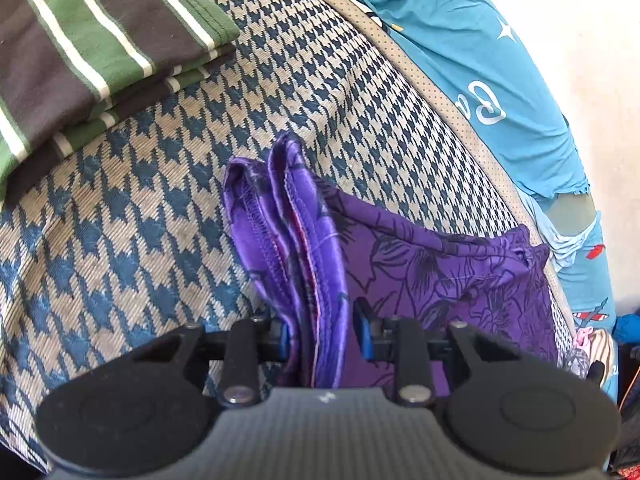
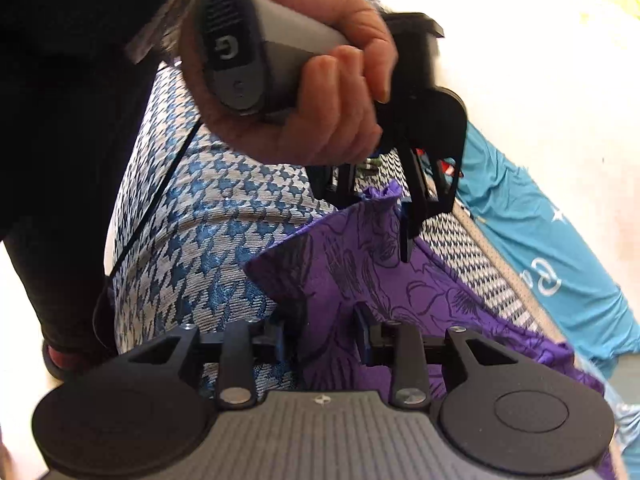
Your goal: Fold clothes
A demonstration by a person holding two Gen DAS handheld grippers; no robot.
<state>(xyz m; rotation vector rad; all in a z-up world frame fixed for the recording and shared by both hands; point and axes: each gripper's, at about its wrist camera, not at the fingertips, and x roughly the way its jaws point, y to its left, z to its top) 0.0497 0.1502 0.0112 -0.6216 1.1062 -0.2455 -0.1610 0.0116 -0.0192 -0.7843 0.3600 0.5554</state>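
A purple garment (image 1: 440, 264) with dark flower outlines lies on a blue-and-beige houndstooth cushion (image 1: 280, 60). In the left wrist view, my left gripper (image 1: 323, 338) is shut on a bunched, several-layer edge of it that stands up between the blue pads. The right wrist view shows a hand (image 2: 320, 120) holding the left gripper (image 2: 384, 216), which pinches a gathered tip of the purple garment (image 2: 360, 280). From there the cloth runs down into my right gripper (image 2: 321, 338), whose pads close on its near corner.
A folded green, brown and white striped garment (image 1: 80, 52) rests at the cushion's far left. A turquoise printed garment (image 1: 480, 60) hangs over the cushion's beige trimmed edge (image 1: 420, 80); it also shows in the right wrist view (image 2: 560, 260). A dark sleeve (image 2: 60, 120) fills that view's left.
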